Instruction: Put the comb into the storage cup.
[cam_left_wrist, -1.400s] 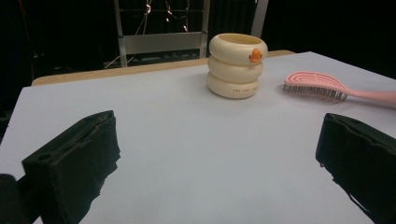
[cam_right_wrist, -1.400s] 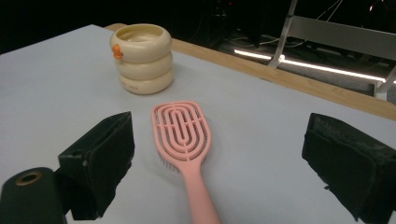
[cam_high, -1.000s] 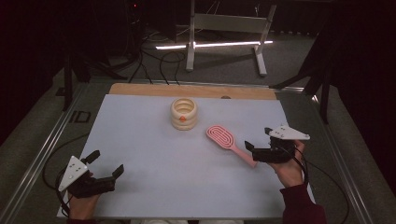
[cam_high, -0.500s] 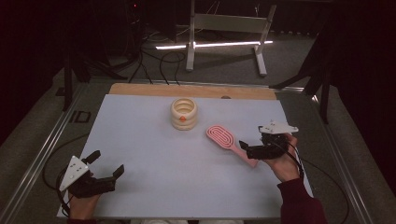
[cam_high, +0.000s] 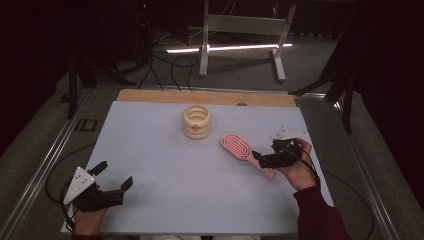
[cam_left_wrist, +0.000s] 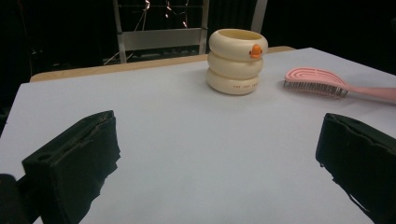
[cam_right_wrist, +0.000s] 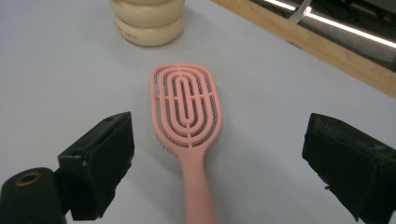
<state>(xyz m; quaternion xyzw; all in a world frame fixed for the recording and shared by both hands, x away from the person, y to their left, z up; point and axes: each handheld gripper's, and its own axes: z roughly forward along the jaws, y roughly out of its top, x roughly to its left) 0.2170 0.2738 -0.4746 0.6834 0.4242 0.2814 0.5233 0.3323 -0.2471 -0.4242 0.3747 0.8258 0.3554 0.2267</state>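
I have the right gripper (cam_high: 264, 159) poised over the handle of the pink hairbrush (cam_high: 239, 148), jaws spread wide with one on each side of the handle and nothing between them yet. The right gripper view confirms it: the hairbrush (cam_right_wrist: 187, 116) lies flat, bristles down, its slotted oval head pointing away from me and its handle running back between the two open jaws. I judge this to be the approach for a pick-up, with the grasp itself not yet made. My next move would be to lower until the pads sit level with the handle, keep it centred, then close; the handle is slim and lies flat on the worktop (cam_high: 165, 165), so I would need to get low or risk pinching over the top of it.

The left gripper (cam_high: 106, 186) rests near my front left corner, jaws wide apart and empty, well away from the work. Beyond the brush head, toward the far edge, stands a cream cup (cam_high: 197, 121) shaped like stacked rings with a small orange mark on it.

The worktop is a pale, matt sheet with a wooden strip (cam_high: 200, 97) along the far side. The room beyond is dark, with cables on the floor and a metal stand (cam_high: 240, 30) lit from below.
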